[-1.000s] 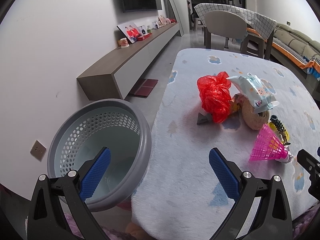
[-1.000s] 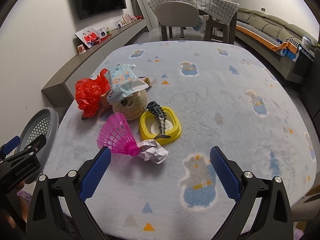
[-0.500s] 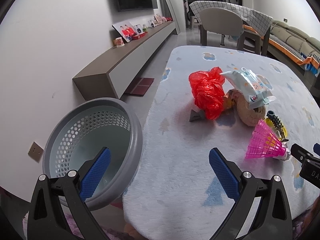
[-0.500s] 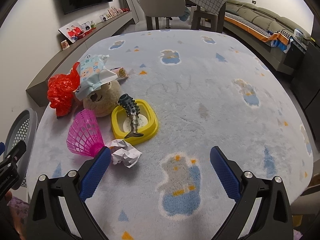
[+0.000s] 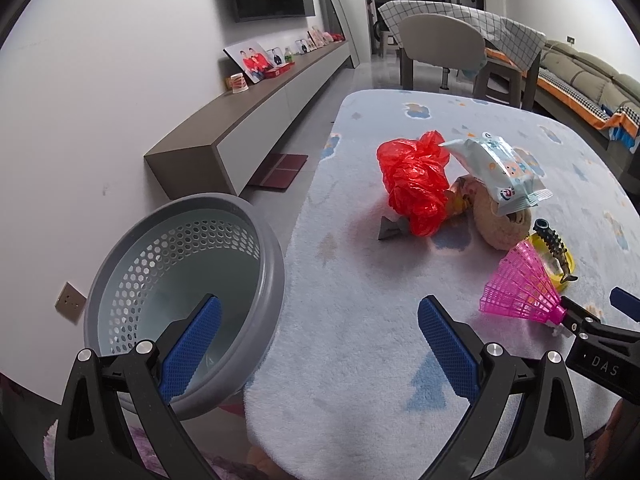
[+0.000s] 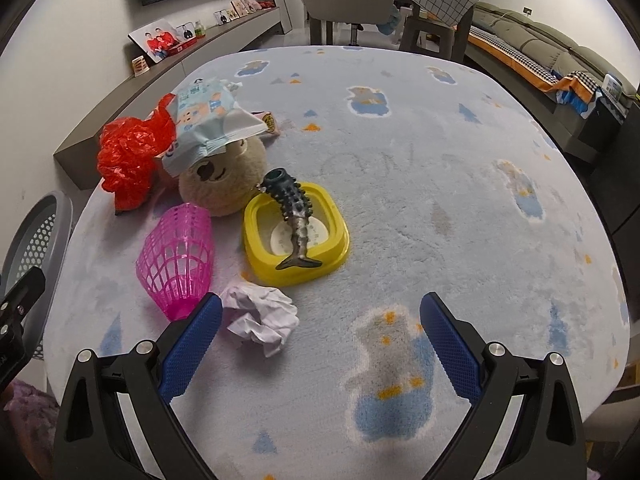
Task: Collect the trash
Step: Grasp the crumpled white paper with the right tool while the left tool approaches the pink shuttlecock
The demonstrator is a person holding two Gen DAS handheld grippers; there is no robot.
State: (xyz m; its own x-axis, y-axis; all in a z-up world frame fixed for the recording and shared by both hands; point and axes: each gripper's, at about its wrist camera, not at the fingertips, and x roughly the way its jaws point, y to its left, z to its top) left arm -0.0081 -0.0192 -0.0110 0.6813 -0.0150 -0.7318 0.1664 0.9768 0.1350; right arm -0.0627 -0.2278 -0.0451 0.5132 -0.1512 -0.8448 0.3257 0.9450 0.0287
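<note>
A crumpled white paper ball (image 6: 262, 318) lies on the pale blue rug, just ahead of my open right gripper (image 6: 320, 344), close to its left fingertip (image 6: 200, 328). A red plastic bag (image 5: 414, 182) (image 6: 128, 156) and a wet-wipe pack (image 5: 500, 170) (image 6: 208, 120) lie further back. A grey perforated bin (image 5: 180, 288) (image 6: 36, 236) stands off the rug's left edge. My left gripper (image 5: 320, 340) is open and empty, between the bin and the rug. The right gripper's tip (image 5: 588, 316) shows in the left wrist view by the pink shuttlecock (image 5: 520, 284).
A plush bear head (image 6: 224, 184), a pink plastic shuttlecock (image 6: 178, 256) and a yellow bowl (image 6: 296, 236) with a fish-bone toy (image 6: 294, 216) sit together on the rug. A low wall cabinet (image 5: 256, 120), a chair (image 6: 344, 4) and a sofa (image 6: 552, 60) lie beyond.
My right gripper has moved forward and left, bringing the paper ball close to its left finger. My left gripper has shifted slightly. Both stay open.
</note>
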